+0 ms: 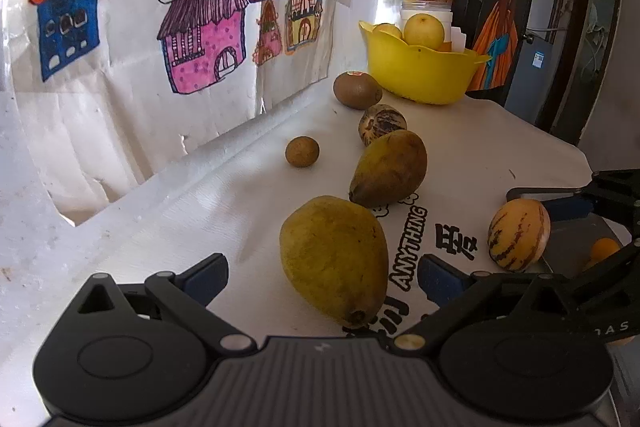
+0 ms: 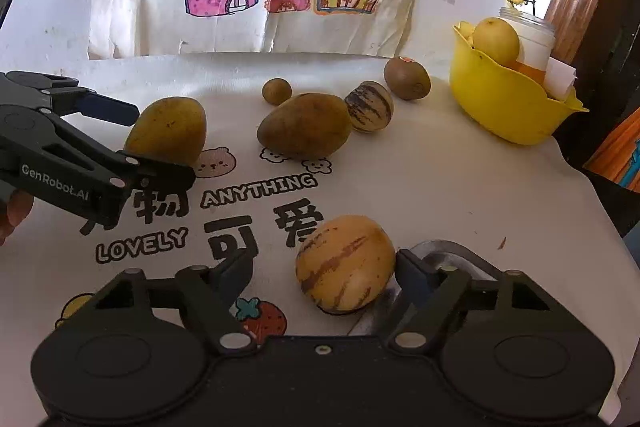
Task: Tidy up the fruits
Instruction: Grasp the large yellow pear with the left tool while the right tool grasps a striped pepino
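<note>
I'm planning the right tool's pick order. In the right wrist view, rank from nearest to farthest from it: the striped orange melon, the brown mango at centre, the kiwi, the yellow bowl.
1. Striped orange melon: between the open fingers of the right tool.
2. Brown mango: mid-table, beyond the printed words.
3. Kiwi and yellow bowl: both at the far right, too close to call.

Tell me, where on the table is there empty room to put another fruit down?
The best bare patch lies on the white cloth between the yellow bowl and the striped melon. Another lies along the wall, left of the small round fruit. It is crowded in the middle, where the pears, the darker striped fruit and the kiwi line up.
</note>
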Tool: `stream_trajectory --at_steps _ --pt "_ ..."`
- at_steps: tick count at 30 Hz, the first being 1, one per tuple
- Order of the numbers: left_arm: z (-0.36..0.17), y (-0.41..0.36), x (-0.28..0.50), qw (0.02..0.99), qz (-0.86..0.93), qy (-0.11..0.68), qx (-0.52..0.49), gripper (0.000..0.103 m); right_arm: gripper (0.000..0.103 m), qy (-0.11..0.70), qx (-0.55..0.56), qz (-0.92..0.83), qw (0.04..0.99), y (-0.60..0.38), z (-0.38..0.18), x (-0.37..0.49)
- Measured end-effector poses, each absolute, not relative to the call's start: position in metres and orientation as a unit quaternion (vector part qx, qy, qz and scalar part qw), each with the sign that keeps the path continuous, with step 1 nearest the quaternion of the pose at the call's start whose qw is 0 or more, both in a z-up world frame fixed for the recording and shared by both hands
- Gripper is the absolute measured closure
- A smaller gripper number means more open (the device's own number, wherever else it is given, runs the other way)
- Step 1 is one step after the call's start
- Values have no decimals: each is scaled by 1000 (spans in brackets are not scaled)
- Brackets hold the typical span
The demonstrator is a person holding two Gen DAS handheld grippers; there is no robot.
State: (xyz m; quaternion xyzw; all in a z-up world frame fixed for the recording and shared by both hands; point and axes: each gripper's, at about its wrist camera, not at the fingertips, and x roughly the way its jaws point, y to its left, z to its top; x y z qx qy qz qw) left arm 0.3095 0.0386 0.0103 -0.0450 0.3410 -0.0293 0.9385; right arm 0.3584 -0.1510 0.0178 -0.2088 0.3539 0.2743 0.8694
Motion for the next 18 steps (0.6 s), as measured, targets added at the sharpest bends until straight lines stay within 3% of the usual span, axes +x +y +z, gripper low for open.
stream_trajectory --at_steps 6,12,18 --pt "8 41 315 937 -36 341 -62 1 30 359 -194 267 873 -153 16 362" --pt "8 42 321 936 -34 343 -75 6 47 359 -186 260 877 -157 18 364" --pt "5 43 322 934 -40 342 -91 11 47 356 -189 263 876 -154 18 362"
